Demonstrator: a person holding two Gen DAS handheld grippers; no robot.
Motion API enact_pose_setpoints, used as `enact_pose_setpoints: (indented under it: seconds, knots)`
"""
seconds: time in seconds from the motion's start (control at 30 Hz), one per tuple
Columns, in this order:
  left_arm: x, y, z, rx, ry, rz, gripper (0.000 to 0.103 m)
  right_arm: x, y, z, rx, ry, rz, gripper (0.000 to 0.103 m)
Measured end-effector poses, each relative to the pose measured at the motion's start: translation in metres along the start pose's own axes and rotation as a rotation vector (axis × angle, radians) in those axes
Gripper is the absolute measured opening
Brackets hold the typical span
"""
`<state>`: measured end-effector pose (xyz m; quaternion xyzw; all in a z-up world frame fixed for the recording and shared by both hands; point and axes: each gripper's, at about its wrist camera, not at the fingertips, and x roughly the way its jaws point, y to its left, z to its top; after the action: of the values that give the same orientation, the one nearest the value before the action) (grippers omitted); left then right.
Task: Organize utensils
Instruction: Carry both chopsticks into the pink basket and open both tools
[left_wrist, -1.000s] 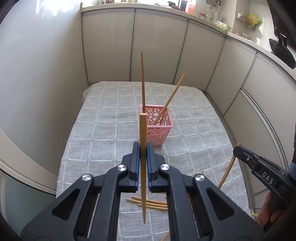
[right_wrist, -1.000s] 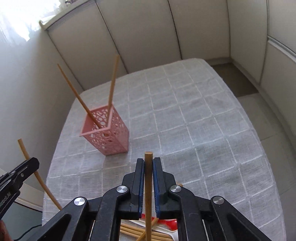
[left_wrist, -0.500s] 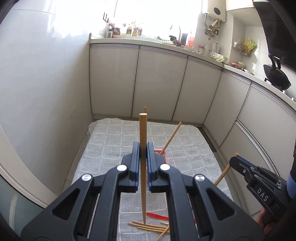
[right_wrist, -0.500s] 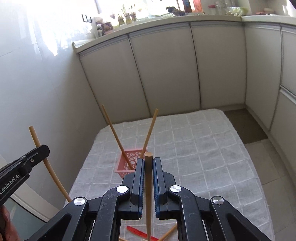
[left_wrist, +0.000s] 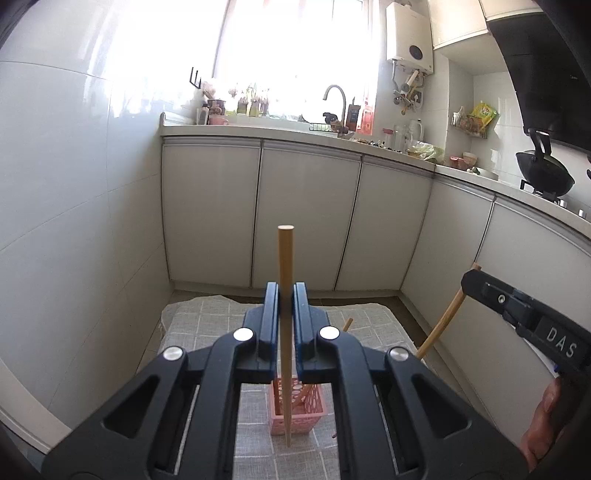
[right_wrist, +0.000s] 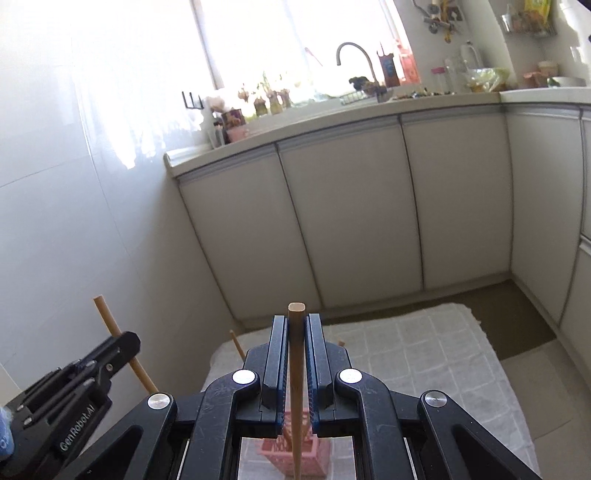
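Note:
My left gripper (left_wrist: 285, 291) is shut on a wooden chopstick (left_wrist: 285, 258) that stands upright between its fingers, its lower tip hanging in front of the pink perforated basket (left_wrist: 299, 413) on the grey checked cloth. My right gripper (right_wrist: 296, 325) is shut on another upright chopstick (right_wrist: 296, 354) above the same basket (right_wrist: 295, 461). Two chopstick tips (right_wrist: 236, 345) rise from the basket behind my fingers. The right gripper also shows in the left wrist view (left_wrist: 476, 280), the left gripper in the right wrist view (right_wrist: 125, 341).
The grey checked cloth (right_wrist: 424, 354) covers a low table (left_wrist: 192, 317) boxed in by white cabinet doors (left_wrist: 306, 218) and a tiled wall (left_wrist: 74, 221). A kitchen counter with sink and clutter (left_wrist: 332, 125) runs behind. Brown floor (right_wrist: 517, 317) lies right.
Both grippers have tilted upward and risen with their chopsticks. The basket has dropped to the bottom of both views and the loose chopsticks on the cloth are out of sight.

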<state>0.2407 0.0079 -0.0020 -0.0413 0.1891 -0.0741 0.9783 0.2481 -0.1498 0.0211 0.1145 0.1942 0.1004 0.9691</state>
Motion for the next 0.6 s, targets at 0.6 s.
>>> enact_pose_setpoints:
  seconds: [0.6]
  knots:
    - [0.091,0.002,-0.049,0.017,0.061,-0.044,0.008,0.114,-0.041,-0.039,0.088,0.109,0.042,0.008]
